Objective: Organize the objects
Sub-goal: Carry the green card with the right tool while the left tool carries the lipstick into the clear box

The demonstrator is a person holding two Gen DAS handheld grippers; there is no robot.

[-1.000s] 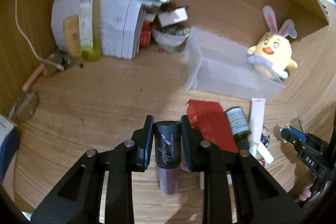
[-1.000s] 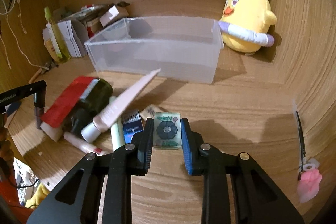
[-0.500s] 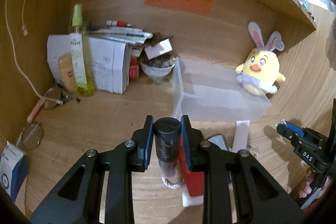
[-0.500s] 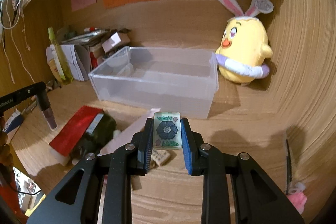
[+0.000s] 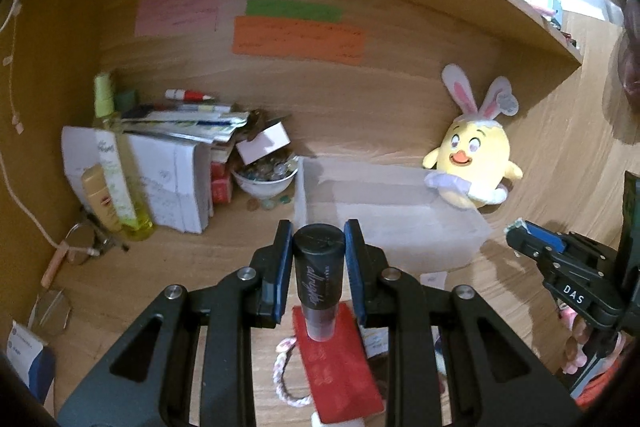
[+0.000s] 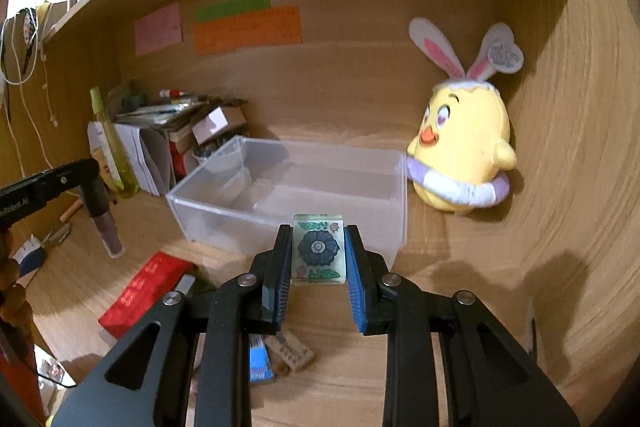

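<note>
My left gripper (image 5: 319,247) is shut on a black-capped lip gloss tube (image 5: 319,277), held above the desk in front of the clear plastic bin (image 5: 384,223). My right gripper (image 6: 318,247) is shut on a pale green flower-printed tile (image 6: 319,248), held just before the near wall of the same bin (image 6: 288,195). The left gripper and its tube also show at the left of the right wrist view (image 6: 100,211). The right gripper shows at the right of the left wrist view (image 5: 520,231).
A red box (image 5: 340,367), a braided cord (image 5: 284,375) and small items (image 6: 280,355) lie on the desk below. A yellow bunny plush (image 6: 460,155) stands right of the bin. Papers, a bowl of beads (image 5: 264,175) and bottles (image 5: 116,167) fill the back left.
Both grippers have risen from the desk with their objects and tilted up toward the bin. The pile of items now lies lower in both views.
</note>
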